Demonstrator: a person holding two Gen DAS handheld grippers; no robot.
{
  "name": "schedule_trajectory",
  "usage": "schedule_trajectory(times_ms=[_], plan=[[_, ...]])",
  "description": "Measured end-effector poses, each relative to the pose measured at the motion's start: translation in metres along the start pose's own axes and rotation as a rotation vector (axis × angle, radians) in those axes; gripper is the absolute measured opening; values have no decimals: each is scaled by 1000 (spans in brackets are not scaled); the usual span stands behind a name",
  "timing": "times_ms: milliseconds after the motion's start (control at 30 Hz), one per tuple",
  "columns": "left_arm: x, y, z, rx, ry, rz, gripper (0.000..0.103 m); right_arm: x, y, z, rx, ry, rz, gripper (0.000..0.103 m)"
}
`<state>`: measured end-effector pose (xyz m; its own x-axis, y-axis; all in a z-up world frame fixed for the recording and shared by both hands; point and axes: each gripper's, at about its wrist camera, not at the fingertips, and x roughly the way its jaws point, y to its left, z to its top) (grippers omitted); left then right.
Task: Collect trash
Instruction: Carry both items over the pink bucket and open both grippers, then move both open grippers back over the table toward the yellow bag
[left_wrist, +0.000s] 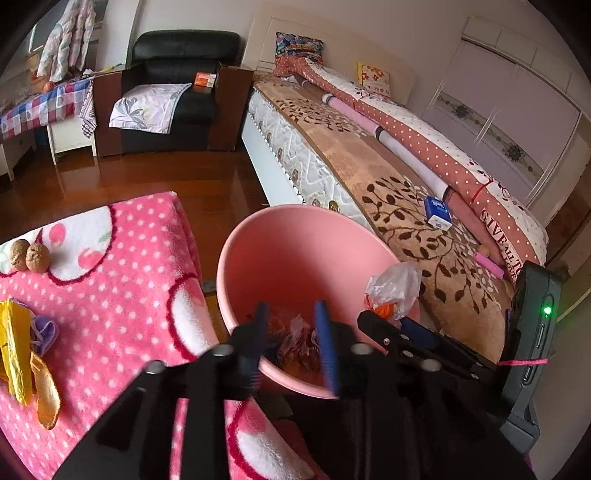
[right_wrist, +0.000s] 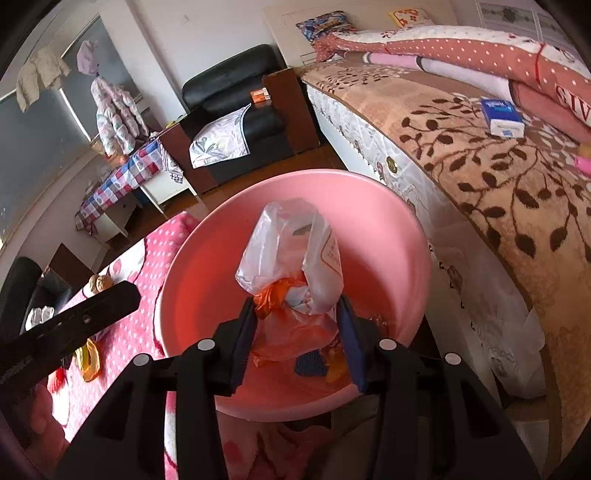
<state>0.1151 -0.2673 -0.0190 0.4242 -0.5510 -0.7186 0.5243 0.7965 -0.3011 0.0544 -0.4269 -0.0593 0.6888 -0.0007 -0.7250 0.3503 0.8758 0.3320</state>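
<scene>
My right gripper (right_wrist: 298, 334) pinches a clear plastic bag (right_wrist: 295, 258) with orange scraps above the pink bin (right_wrist: 184, 295); the bag hides most of the bin's floor. My left gripper (left_wrist: 293, 345) is spread and empty over crumpled trash (left_wrist: 299, 341), too blurred to identify

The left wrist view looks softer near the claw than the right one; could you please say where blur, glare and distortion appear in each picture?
Left wrist view: the left claw fingers are motion-smeared, the glossy brown wooden floor shows window glare, and the bed edge bows. Right wrist view: the right claw and its crumpled clear plastic bag look sharp over the round pink plastic basin; straight lines curve towards the dark corners.
</scene>
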Motion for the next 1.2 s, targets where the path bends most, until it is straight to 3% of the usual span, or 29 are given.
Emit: schedule_trajectory(times_ms=[133,400,667,933,1200], plan=[[-9,4,0,-18,-14,2,41,-4,-1,-1,23,-16,-5,54],[-35,10,-4,-32,-50,16,42,-15,8,2,5,-33,0,55],[-78,18,-18,4,-133,110,42,-46,50,-7,-60,-81,49,55],[-114,41,-47,11,-155,237,42,-69,92,-37,-121,-109,100,55],[-143,55,-80,10,-157,291,42,-82,115,-72,-163,-102,136,55]])
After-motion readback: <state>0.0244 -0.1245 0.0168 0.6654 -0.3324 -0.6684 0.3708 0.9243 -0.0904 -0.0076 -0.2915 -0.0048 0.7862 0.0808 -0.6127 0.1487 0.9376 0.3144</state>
